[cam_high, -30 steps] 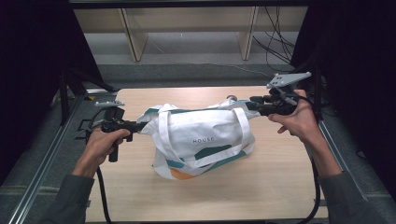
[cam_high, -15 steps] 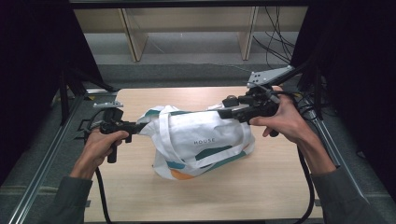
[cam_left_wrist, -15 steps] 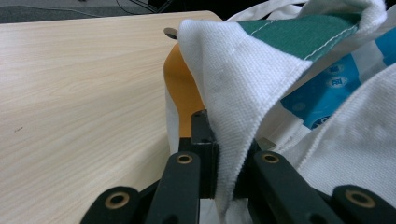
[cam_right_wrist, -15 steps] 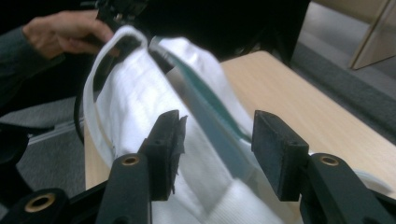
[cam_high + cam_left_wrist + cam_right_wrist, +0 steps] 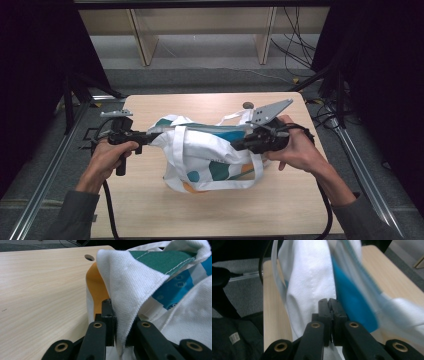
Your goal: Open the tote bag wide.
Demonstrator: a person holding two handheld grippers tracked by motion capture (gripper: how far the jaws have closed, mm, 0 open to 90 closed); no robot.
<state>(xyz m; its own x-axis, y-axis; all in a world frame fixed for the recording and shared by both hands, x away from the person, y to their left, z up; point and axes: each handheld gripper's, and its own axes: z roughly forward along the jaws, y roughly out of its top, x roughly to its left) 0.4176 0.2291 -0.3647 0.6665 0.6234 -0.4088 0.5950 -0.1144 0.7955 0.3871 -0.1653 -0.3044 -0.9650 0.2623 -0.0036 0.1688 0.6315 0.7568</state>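
Left gripper view: the left gripper (image 5: 117,322) is clamped on the tote bag (image 5: 140,290) rim; right gripper (image 5: 331,315), jaws just closed, apparently empty beside the cloth, should be re-seated squarely.

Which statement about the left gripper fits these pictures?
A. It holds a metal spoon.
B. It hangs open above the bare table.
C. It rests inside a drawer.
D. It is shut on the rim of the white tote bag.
D: in the left gripper view the left gripper pinches the white folded rim of the tote bag between its jaws, beside the wooden table.
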